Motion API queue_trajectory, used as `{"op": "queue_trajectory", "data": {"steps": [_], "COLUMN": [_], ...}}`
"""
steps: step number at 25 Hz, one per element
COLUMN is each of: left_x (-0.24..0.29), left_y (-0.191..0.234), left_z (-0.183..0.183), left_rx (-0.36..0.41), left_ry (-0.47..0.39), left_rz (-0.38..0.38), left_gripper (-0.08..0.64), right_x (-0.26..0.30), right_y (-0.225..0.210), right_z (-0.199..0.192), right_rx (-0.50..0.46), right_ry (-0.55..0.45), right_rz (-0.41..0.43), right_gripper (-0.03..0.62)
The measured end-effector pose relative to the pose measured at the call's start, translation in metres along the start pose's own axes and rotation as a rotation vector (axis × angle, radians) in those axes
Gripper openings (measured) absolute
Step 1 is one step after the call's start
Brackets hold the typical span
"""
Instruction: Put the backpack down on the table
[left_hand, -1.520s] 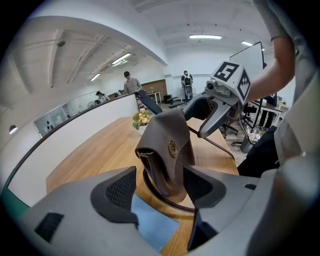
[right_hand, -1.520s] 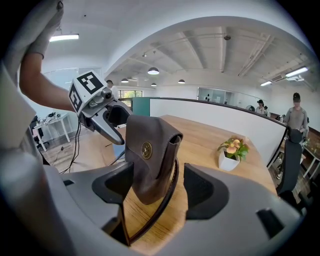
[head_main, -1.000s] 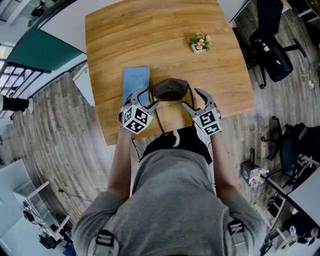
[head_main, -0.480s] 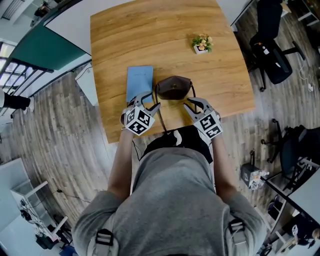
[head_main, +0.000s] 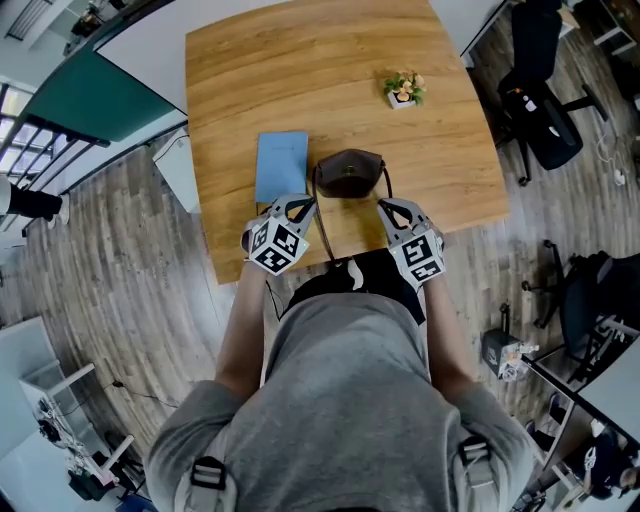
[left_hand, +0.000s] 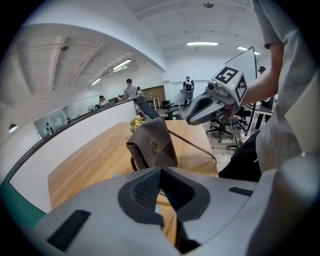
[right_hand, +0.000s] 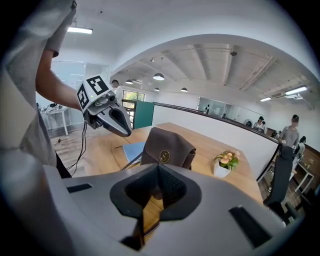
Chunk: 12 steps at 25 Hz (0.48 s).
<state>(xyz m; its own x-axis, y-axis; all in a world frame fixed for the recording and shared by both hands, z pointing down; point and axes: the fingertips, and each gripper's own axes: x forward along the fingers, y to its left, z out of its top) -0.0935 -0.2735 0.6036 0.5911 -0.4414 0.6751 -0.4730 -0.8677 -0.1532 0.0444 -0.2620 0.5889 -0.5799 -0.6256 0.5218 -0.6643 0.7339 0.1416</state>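
Backpack (head_main: 348, 172) stands on the table (head_main: 300, 80) — left gripper (head_main: 302, 205) and right gripper (head_main: 385, 206) both closed, empty.

The backpack (head_main: 349, 172) looks like matt brown leather, with a shiny metal badge (left_hand: 155, 146). The table (head_main: 300, 80) is smooth, grained wood.

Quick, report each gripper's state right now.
Left gripper: shut, holding nothing.
Right gripper: shut, holding nothing.
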Motion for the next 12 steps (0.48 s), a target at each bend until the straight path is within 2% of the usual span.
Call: {"op": "queue_trajectory", "data": {"steps": [4, 12], "left_x": [-0.007, -0.015], "left_y": [-0.01, -0.016], "left_z": [0.004, 0.002], "left_rx": [-0.013, 0.019], "left_ry": [-0.023, -0.016], "left_rz": [-0.057, -0.053], "left_gripper": [0.018, 0.018], "right_x": [-0.005, -0.005], "right_y": [0.005, 0.014], "right_z": [0.0, -0.006], "right_rx": [0.0, -0.011], "right_ry": [-0.005, 0.007], "right_rz": [-0.012, 0.001], "right_gripper": [0.005, 0.005]}}
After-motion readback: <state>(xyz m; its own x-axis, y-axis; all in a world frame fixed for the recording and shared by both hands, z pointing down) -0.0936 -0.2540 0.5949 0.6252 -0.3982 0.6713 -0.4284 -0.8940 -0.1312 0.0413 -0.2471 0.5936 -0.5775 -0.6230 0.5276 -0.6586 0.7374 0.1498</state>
